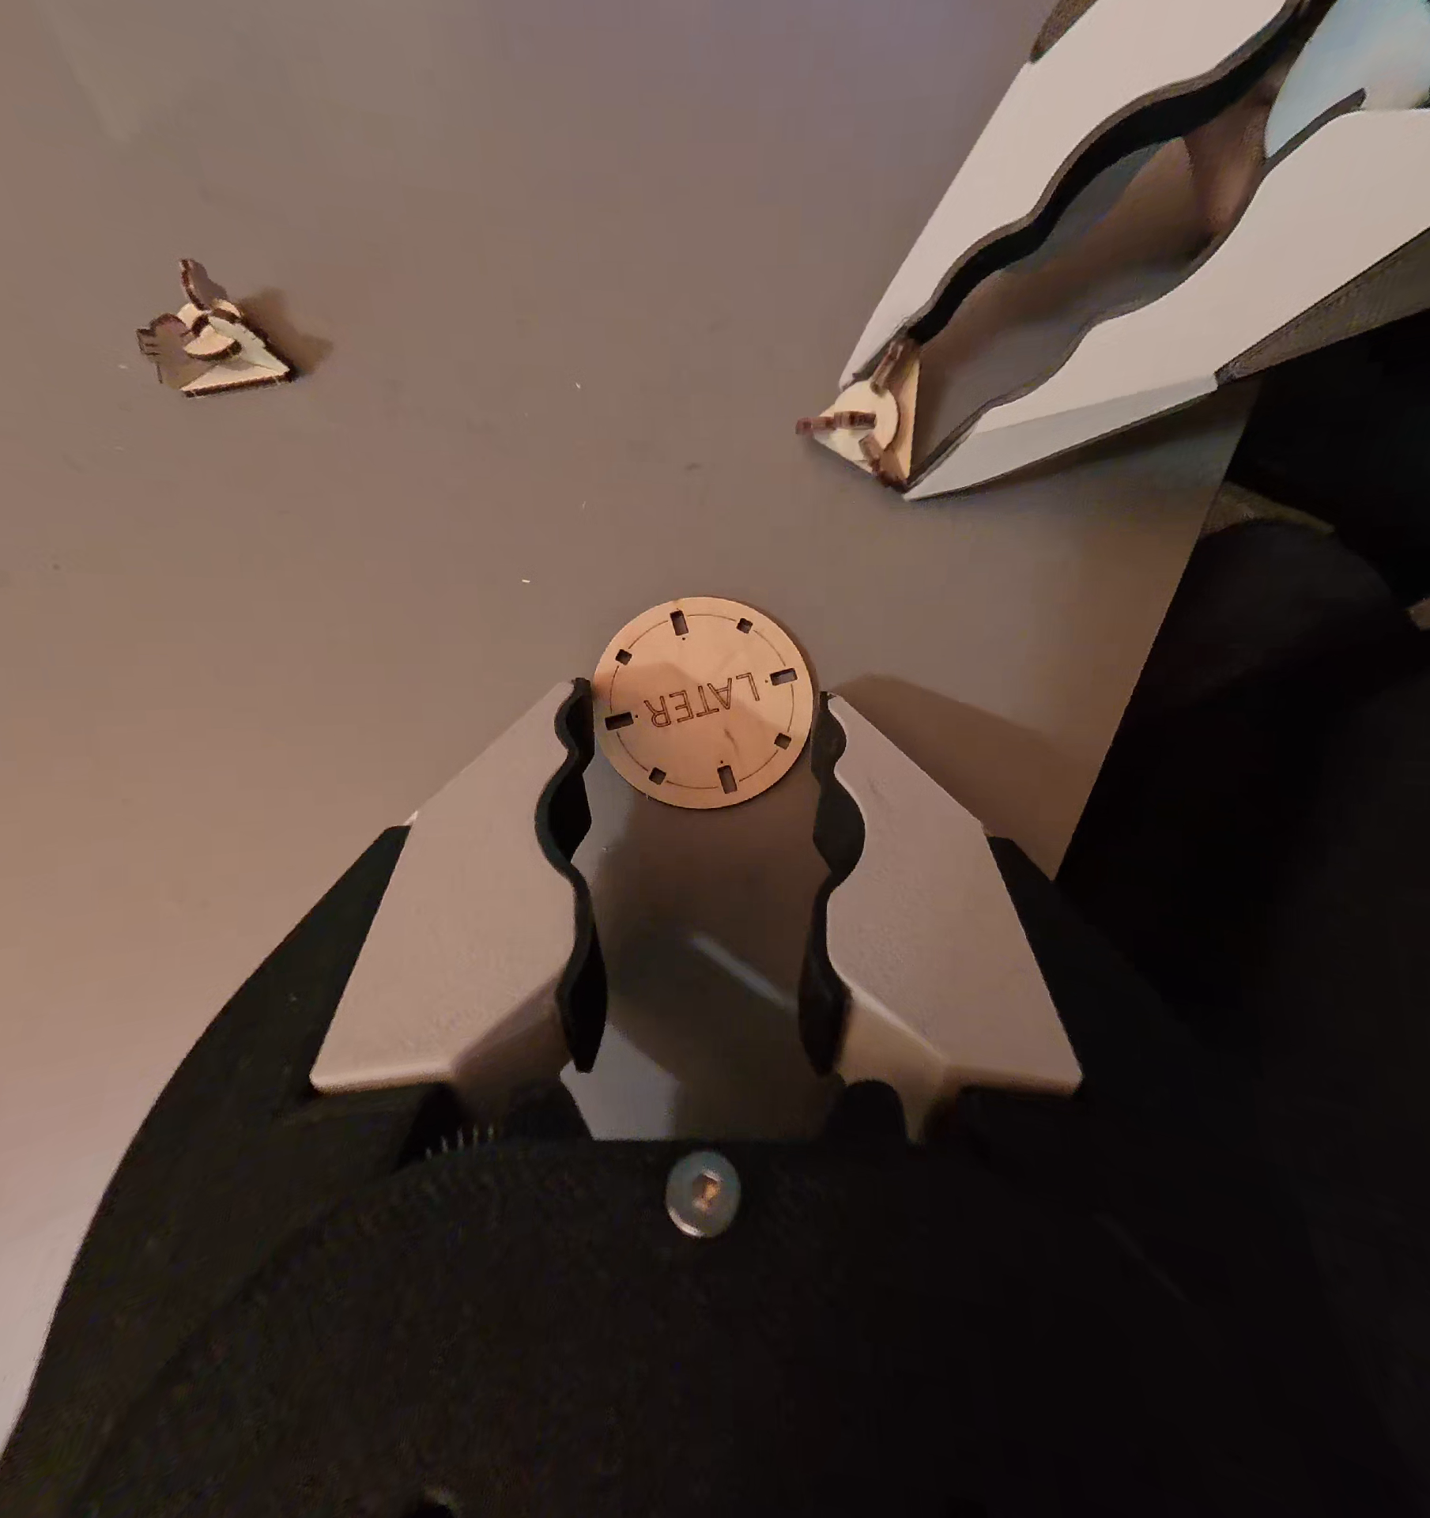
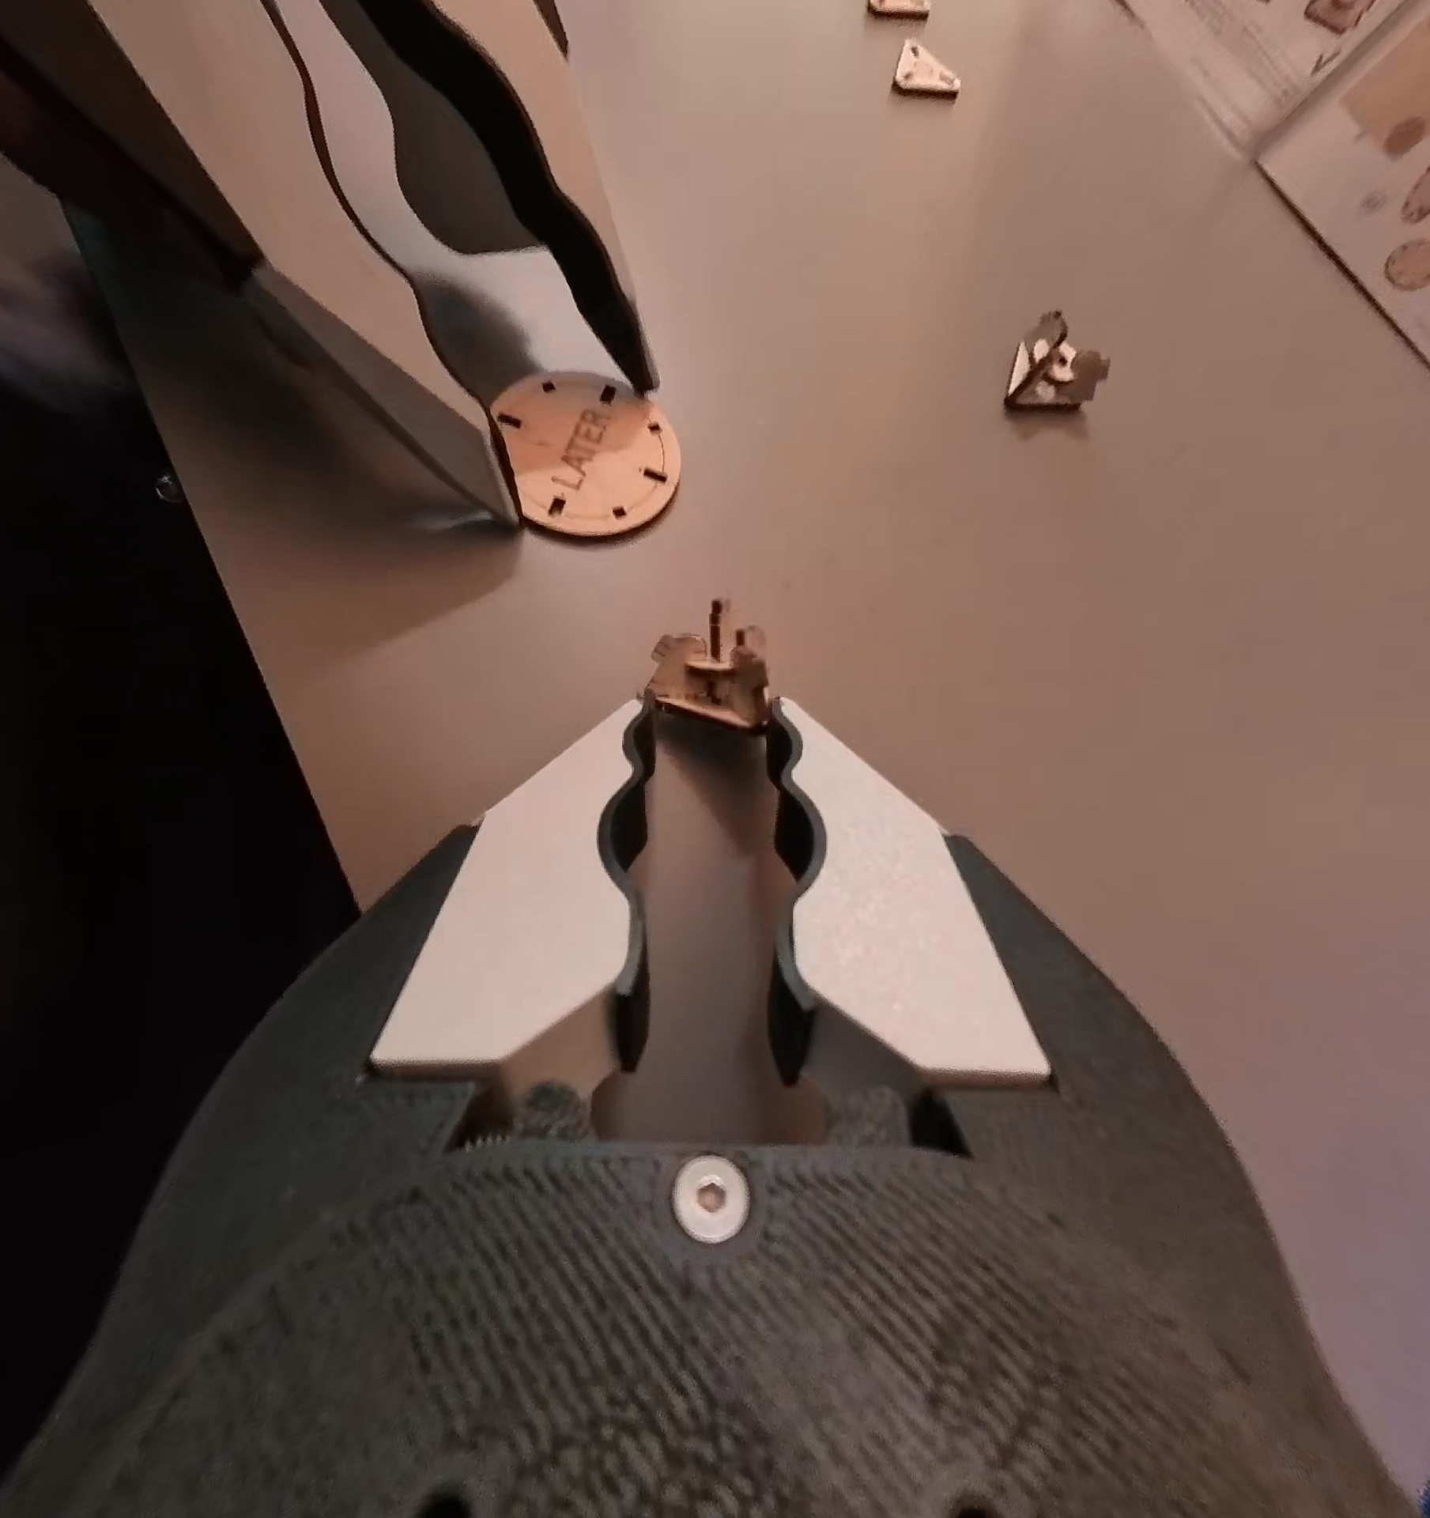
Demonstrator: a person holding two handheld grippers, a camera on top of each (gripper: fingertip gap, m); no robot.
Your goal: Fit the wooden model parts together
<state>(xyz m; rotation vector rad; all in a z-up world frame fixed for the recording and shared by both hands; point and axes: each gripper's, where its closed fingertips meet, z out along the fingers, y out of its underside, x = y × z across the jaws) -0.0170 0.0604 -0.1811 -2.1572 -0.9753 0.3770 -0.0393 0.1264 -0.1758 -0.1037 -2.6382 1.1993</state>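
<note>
smooth grey-brown counter [image 1: 366, 575] under warm dim light; darkness past its near edge; pale printed sheets [image 2: 1368, 164] along far side.

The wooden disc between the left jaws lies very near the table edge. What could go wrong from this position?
1. The wooden disc lies flat near the table edge; a push could slide it off.
2. The left gripper straddles the thin disc; closing may tip it instead of gripping it.
3. The right gripper pinches only the base of a small wooden assembly; it might slip or twist.
</note>
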